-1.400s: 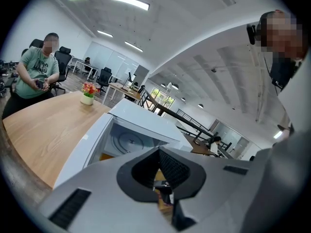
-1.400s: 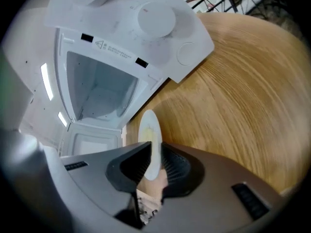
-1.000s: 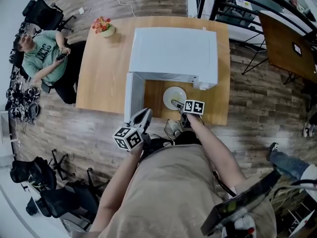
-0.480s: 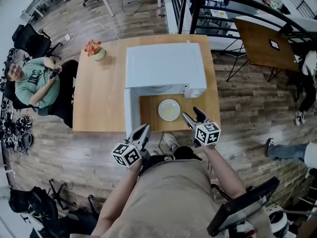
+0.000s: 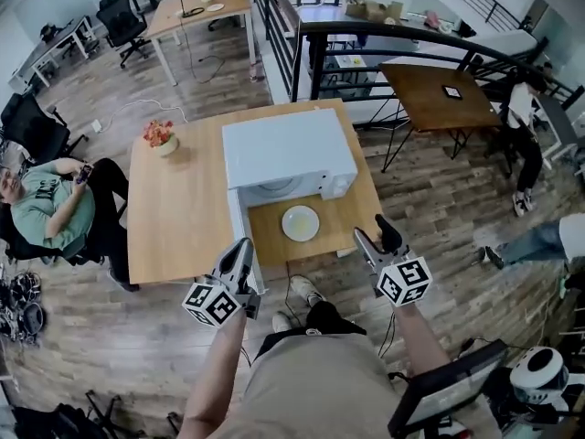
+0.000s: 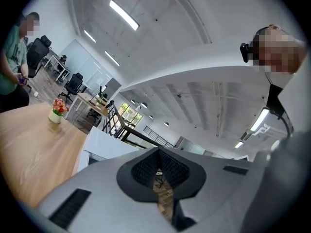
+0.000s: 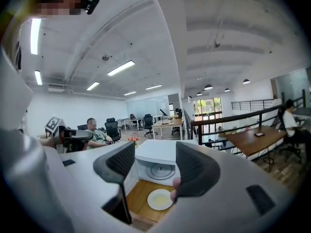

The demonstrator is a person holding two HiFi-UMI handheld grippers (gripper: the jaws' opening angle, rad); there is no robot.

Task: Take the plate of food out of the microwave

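A white plate [image 5: 301, 223] with pale food lies on the wooden table [image 5: 178, 208], just in front of the white microwave [image 5: 288, 149]. The microwave's door [image 5: 237, 227] stands open to the left. My right gripper [image 5: 376, 237] hangs off the table's near right corner, apart from the plate. Its jaws are closing with nothing between them. In the right gripper view the plate [image 7: 159, 199] shows below the right gripper [image 7: 155, 166], with the microwave's cavity [image 7: 159, 170] behind it. My left gripper [image 5: 243, 250] is beside the door's outer end, shut and empty.
A pot of flowers [image 5: 161, 137] stands on the table's far left. A person in green [image 5: 46, 210] sits to the left. A black railing [image 5: 384, 39] and a dark table [image 5: 439, 94] lie beyond. My feet [image 5: 302, 293] are at the table's near edge.
My right gripper has drawn back from the plate to the right, past the table's edge. The plate stays put. I have stepped back, so the table looks smaller.
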